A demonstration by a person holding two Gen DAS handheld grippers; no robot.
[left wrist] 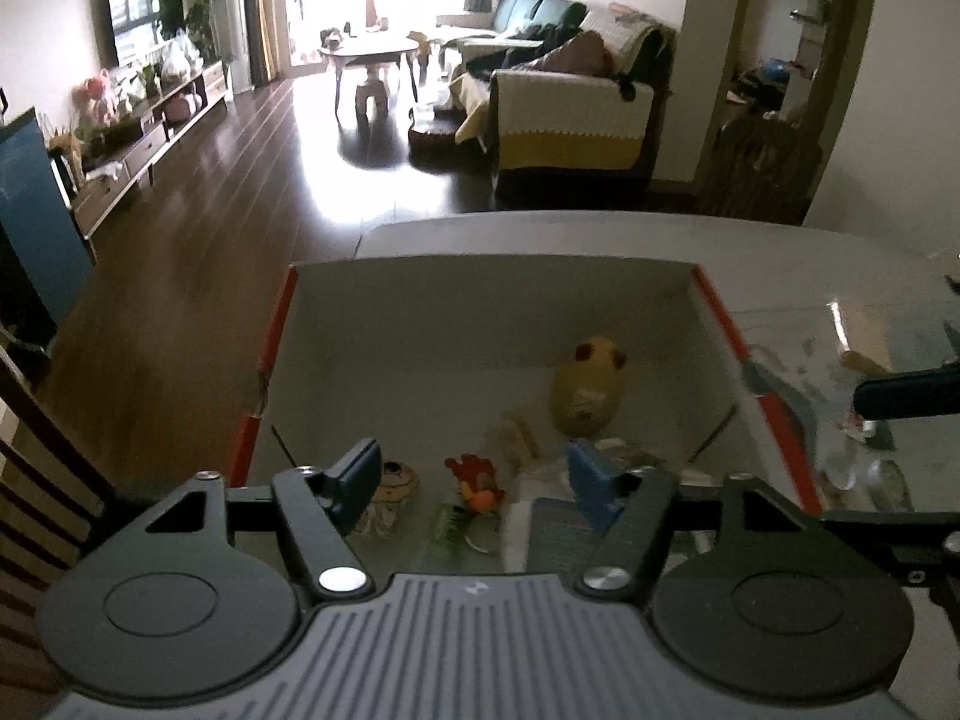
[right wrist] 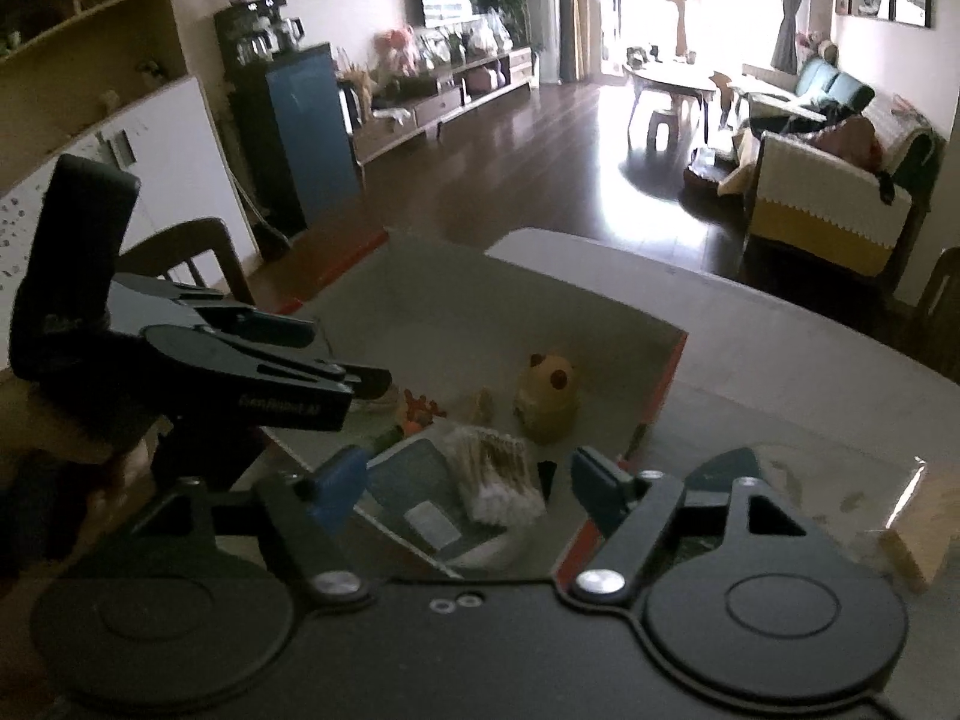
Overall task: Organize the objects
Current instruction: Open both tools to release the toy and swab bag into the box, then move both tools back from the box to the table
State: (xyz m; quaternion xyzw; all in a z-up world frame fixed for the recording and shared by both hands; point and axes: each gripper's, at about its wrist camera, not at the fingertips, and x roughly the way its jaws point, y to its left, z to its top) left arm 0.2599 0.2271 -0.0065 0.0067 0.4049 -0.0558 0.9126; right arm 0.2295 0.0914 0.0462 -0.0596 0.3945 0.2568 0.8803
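We see both claws over an open cardboard box (left wrist: 420, 324) with red outer edges, sitting on a pale desk (left wrist: 780, 264).

Left claw (left wrist: 474, 480) — fingers spread wide, nothing between the blue pads (left wrist: 360, 480), hovering above the near end of the box. From the right wrist view the left claw (right wrist: 384, 381) enters at 9 o'clock, side-on, its tip over the box's near-left part.

Right claw (right wrist: 465, 486) — also spread, empty, hanging above the near-right corner of the box; blue pads (right wrist: 339, 486) well apart.

Inside the box:
- yellow plush toy (left wrist: 591, 387), upright, at 1 o'clock of the box floor, near the far wall; same toy (right wrist: 549, 399) in the right view.
- red-orange small toy (left wrist: 474, 483) near the middle, close edge; below it something green, too blurred to name.
- small round tan item (left wrist: 396, 480) at 9 o'clock of the red toy, partly behind the left pad.
- bundle of cotton swabs (right wrist: 495, 474) in clear wrap, lying on a dark grey flat pack (right wrist: 414, 498) at the near end.
- a pale small object (left wrist: 522, 438) between plush and red toy — cannot tell what it is.

On the desk outside the box, at 3 o'clock, a wooden block (right wrist: 906, 552) lies near the edge, on a clear shiny sheet (right wrist: 840, 480). Living room behind: sofa (left wrist: 570, 120), TV (left wrist: 144, 12), dark wood floor (left wrist: 210, 240).
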